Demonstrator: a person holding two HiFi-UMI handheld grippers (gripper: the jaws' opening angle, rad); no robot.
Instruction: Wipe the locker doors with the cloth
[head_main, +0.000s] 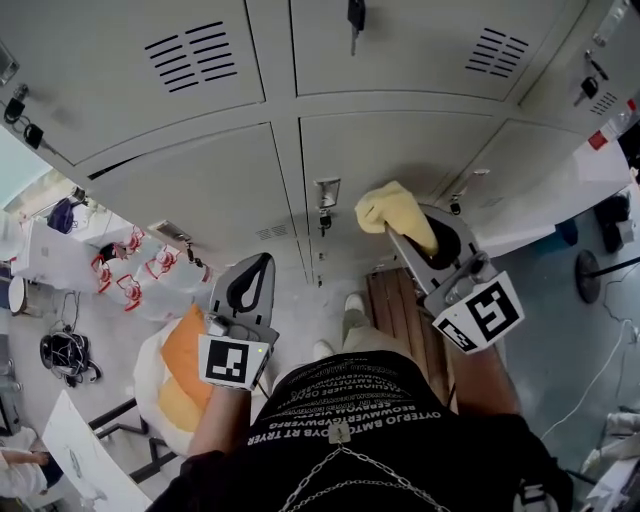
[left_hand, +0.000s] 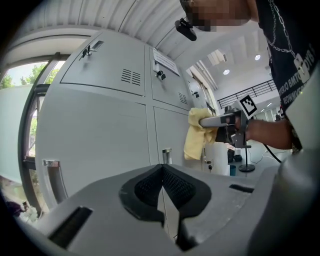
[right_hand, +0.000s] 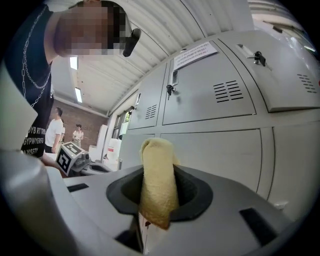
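Pinching a yellow cloth (right_hand: 159, 180) between its jaws, the right gripper (right_hand: 159, 202) is held up in front of the grey locker doors (head_main: 200, 190). The jaws are closed onto the cloth, and its folded end is seen sticking out past the tips. In the head view the cloth (head_main: 395, 208) is bunched at the front of the right gripper (head_main: 400, 235), before the lower middle door and just beside that door's lock (head_main: 325, 195). Whether the cloth is pressed against the door cannot be told. The left gripper (head_main: 258, 265) is held lower, apart from the cloth and pointed at the lockers. Its jaws are brought together at the tips, with nothing caught between them in the left gripper (left_hand: 164, 190) view.
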